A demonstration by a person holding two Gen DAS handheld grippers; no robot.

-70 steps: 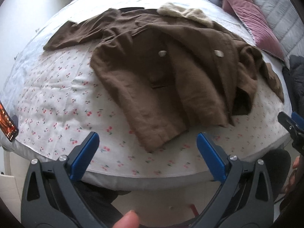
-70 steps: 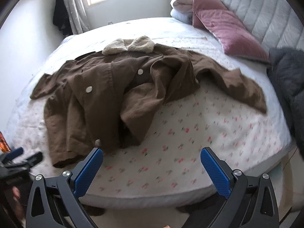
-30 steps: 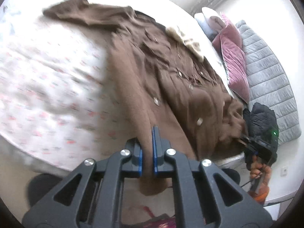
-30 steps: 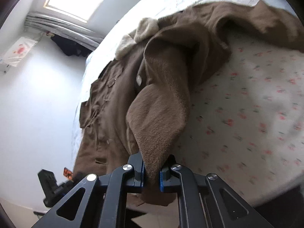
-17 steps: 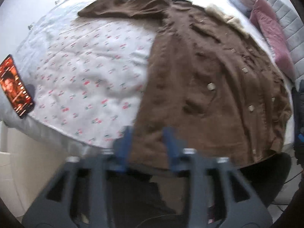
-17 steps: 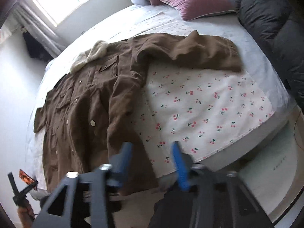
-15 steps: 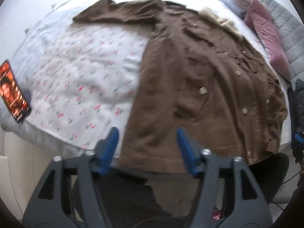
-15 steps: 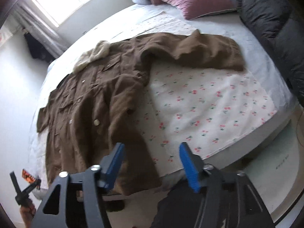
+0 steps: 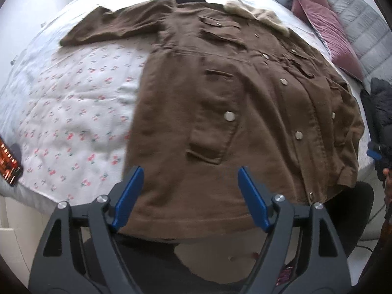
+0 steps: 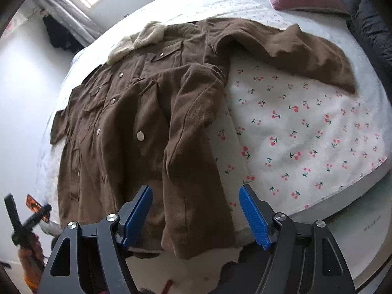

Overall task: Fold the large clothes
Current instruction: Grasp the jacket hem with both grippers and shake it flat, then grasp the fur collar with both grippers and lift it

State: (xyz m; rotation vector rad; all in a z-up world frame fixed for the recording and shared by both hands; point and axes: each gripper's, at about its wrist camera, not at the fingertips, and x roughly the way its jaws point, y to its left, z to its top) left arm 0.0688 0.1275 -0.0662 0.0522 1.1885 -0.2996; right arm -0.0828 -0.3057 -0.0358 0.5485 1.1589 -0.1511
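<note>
A large brown coat (image 9: 245, 98) with a cream fleece collar (image 9: 254, 14) and metal snaps lies spread front up on the bed, its hem hanging over the near edge. One sleeve (image 9: 115, 24) stretches left. In the right wrist view the coat (image 10: 137, 132) lies left, the other sleeve (image 10: 294, 46) reaches right. My left gripper (image 9: 191, 196) is open and empty just above the hem. My right gripper (image 10: 196, 213) is open and empty over the coat's right hem corner.
The bed has a white cherry-print cover (image 9: 68, 103), also showing in the right wrist view (image 10: 306, 134). Pink pillows (image 9: 325, 24) and a grey headboard stand at the far end. A dark garment (image 9: 379, 107) lies at the right. A phone (image 9: 7, 156) lies at the left edge.
Both grippers were shut on the coat's hem and pulled it flat toward the near edge. They have since let go, opened and drawn back a little.
</note>
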